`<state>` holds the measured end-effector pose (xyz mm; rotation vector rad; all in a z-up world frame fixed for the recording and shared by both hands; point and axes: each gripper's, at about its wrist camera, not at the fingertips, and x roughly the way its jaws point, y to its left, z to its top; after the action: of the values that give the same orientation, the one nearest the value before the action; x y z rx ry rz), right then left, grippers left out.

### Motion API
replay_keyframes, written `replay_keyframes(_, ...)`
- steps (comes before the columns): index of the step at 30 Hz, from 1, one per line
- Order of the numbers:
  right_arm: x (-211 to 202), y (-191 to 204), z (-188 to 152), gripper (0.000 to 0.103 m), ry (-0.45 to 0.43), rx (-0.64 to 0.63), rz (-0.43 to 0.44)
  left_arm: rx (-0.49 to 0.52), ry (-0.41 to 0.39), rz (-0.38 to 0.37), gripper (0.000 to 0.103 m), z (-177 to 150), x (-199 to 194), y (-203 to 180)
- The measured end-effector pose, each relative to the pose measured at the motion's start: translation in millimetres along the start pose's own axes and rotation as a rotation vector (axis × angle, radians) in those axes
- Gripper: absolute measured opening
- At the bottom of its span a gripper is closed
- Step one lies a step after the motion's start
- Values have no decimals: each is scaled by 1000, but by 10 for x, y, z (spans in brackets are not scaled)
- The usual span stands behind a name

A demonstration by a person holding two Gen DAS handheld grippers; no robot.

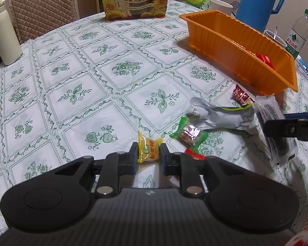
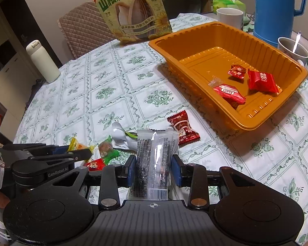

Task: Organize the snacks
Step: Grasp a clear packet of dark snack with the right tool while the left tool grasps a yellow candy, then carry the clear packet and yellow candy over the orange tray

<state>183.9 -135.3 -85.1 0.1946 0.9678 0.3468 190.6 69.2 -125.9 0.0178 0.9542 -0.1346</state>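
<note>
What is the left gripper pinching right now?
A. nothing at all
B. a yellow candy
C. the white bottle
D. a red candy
B: in the left wrist view the jaws of the left gripper are shut on the yellow candy, which sits squeezed between the two blue pads just above the tablecloth.

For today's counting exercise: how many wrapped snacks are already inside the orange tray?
3, all red, at the tray's near-right end: a small candy, a larger packet to its right, and a flat packet in front. The near wall may hide more.
</note>
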Motion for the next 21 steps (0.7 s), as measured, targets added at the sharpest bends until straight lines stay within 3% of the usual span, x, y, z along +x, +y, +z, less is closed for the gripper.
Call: replay_keyframes(21, -64, 52, -69, 37, 9, -23, 21, -82, 22, 37, 18, -331, -305, 203)
